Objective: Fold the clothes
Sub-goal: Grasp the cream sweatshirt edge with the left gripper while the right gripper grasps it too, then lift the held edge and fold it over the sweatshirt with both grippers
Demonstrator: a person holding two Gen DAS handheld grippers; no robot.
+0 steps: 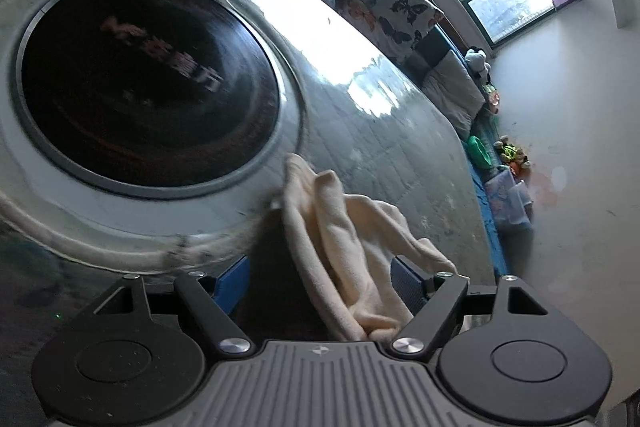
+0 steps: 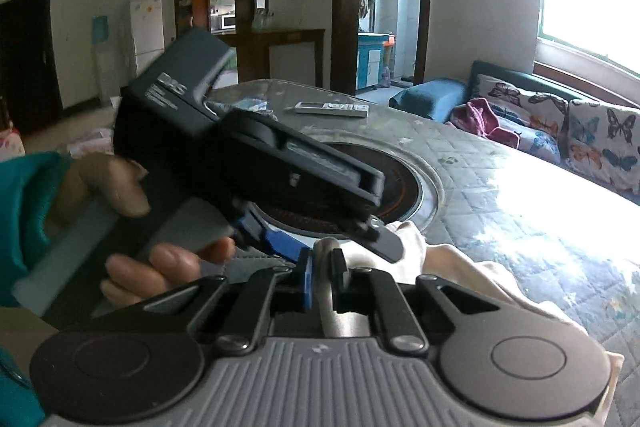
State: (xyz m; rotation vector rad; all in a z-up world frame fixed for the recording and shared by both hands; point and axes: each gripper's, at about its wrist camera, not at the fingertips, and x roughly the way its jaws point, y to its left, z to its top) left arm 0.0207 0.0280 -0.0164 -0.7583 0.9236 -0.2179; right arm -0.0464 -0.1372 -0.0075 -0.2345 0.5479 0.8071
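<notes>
The right gripper's (image 2: 322, 277) fingers (image 2: 306, 277) are pinched shut on a fold of the cream cloth (image 1: 352, 247), holding that edge up off the quilted tabletop (image 1: 392, 131). The left gripper's (image 1: 320, 291) 2 fingers (image 1: 408, 287) stand wide apart around the bunched cloth, seemingly ready to take a second hold. The cloth runs lengthwise away from the left camera, its far tip touching the round cooktop's rim (image 1: 294, 115).

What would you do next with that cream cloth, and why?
Probably close the left gripper on the cream cloth: its jaws stand open with the cloth bunched between them, while the right gripper already pinches a fold over the quilted table.
</notes>
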